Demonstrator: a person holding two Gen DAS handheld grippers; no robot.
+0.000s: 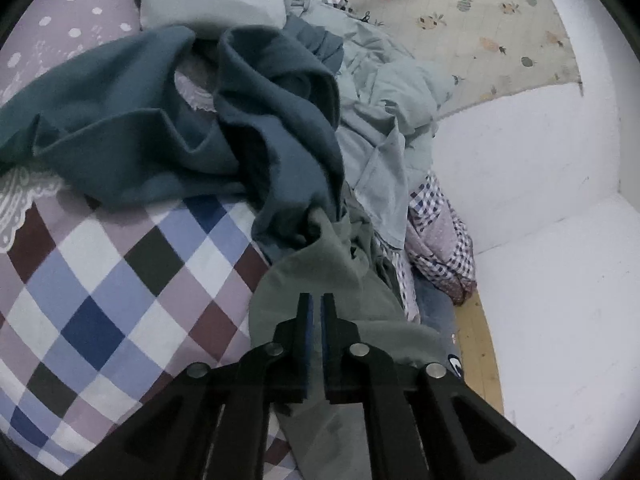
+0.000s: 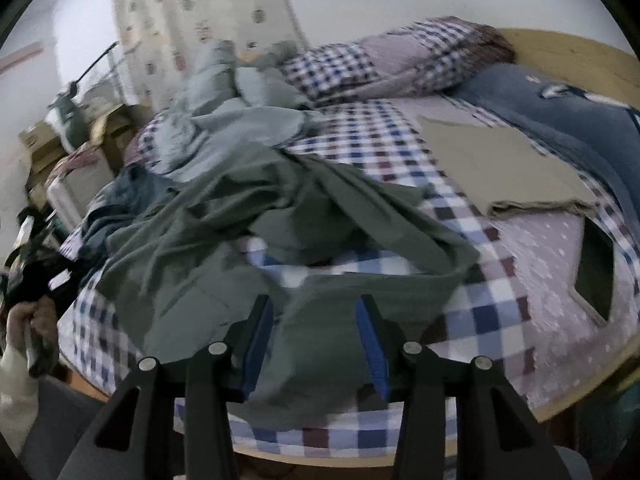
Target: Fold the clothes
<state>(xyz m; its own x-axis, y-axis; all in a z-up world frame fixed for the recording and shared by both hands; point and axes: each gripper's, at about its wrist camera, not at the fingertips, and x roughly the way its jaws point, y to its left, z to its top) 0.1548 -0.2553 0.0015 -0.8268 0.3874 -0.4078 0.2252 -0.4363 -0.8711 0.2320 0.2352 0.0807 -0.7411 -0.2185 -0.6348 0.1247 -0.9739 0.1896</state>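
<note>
An olive-green garment (image 1: 320,264) lies crumpled on the checked bedspread (image 1: 100,300). My left gripper (image 1: 317,300) is shut on one edge of it, and cloth shows between the blue pads. In the right wrist view the same green garment (image 2: 240,208) spreads across the bed toward the camera. My right gripper (image 2: 316,304) is open, with a fold of the garment lying between and under its fingers. A dark teal garment (image 1: 160,120) and pale blue clothes (image 1: 384,120) are heaped behind the green one.
A folded tan garment (image 2: 500,164) lies flat at the right of the bed beside a blue-grey piece (image 2: 560,120). A dark flat object (image 2: 596,276) rests near the right edge. A white wall (image 1: 540,240) borders the bed. Boxes and clutter (image 2: 60,140) stand at far left, above a person's hand (image 2: 28,316).
</note>
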